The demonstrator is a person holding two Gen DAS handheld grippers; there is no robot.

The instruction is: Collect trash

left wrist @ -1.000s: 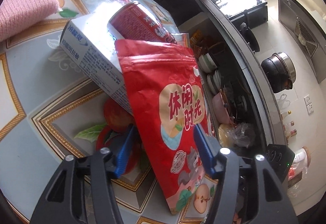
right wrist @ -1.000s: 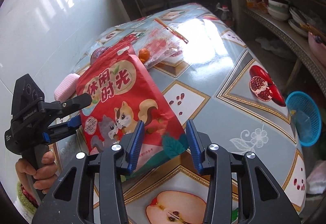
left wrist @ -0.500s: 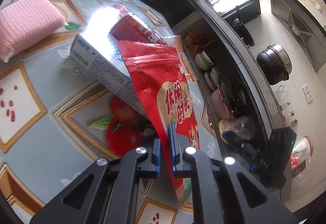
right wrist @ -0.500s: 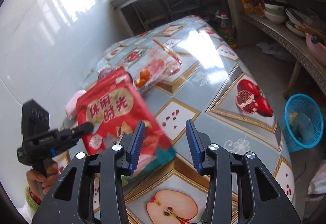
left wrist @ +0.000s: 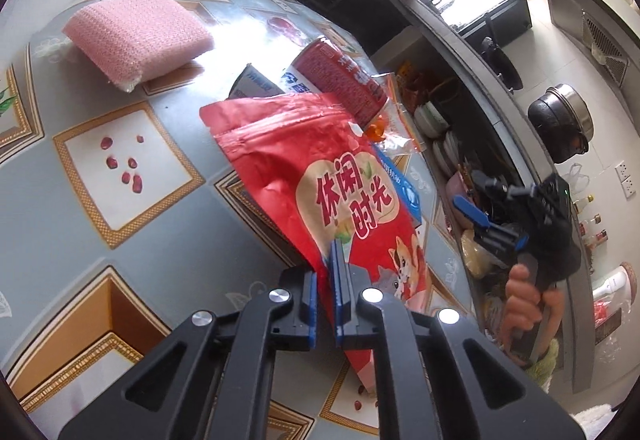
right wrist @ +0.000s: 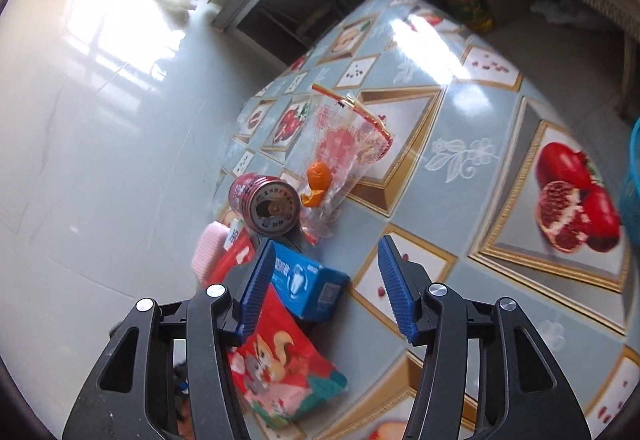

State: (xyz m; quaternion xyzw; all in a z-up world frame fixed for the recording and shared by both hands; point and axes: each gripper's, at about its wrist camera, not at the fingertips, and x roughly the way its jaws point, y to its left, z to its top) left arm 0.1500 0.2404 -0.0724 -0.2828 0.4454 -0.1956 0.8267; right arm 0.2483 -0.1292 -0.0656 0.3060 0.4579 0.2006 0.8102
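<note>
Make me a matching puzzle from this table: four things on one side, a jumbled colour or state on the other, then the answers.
Things:
1. snack pouch
2. sponge
3. can
4. carton

States:
A. pink, lying apart from the pile
B. blue and white, between the right tool's open fingers
C. red, pinched by the left tool
D. on its side, round end facing the right camera

Pairs: 1-C, 2-A, 3-D, 4-B
</note>
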